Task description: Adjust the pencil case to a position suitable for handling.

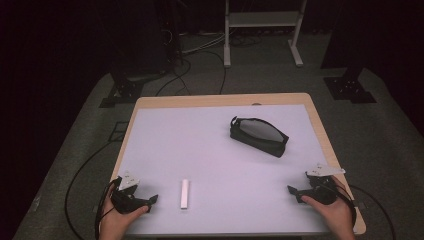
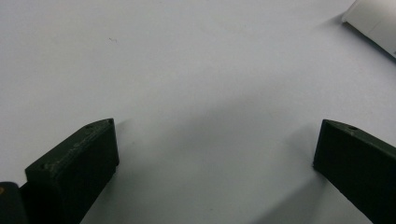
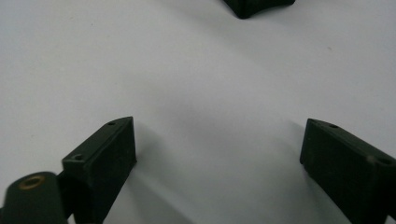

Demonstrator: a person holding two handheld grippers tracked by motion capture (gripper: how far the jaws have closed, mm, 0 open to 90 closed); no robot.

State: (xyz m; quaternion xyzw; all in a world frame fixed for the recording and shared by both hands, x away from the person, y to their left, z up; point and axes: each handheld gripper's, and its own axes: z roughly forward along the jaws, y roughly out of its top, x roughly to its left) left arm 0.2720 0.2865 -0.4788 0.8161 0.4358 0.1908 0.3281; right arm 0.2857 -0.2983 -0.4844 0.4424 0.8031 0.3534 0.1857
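High view: the left gripper [image 1: 150,199] rests at the table's near left corner, its jaws pointing toward 3 o'clock, and the white bar [image 1: 185,193] lies just beside it in that direction. The bar's long axis runs 12 to 6, so it lies crosswise to the jaws' line of reach. The right gripper [image 1: 292,192] sits at the near right, jaws pointing toward 9 o'clock, well apart from the bar; the left hand [image 1: 120,220] is the nearer one. The black pouch [image 1: 258,135] lies at about 11 o'clock from the right gripper, its long axis slanting from 10 to 4. The table [image 1: 200,150] has a pale mat with a wooden edge; the room beyond is dark, with cables on the floor.

Left gripper view: the jaws stand wide apart with nothing between them, bare mat below. A white corner, probably the bar [image 2: 373,23], shows at 1 o'clock.

Right gripper view: the jaws are released too, wide and empty, and a dark edge of the pouch [image 3: 257,5] sits at 12 o'clock
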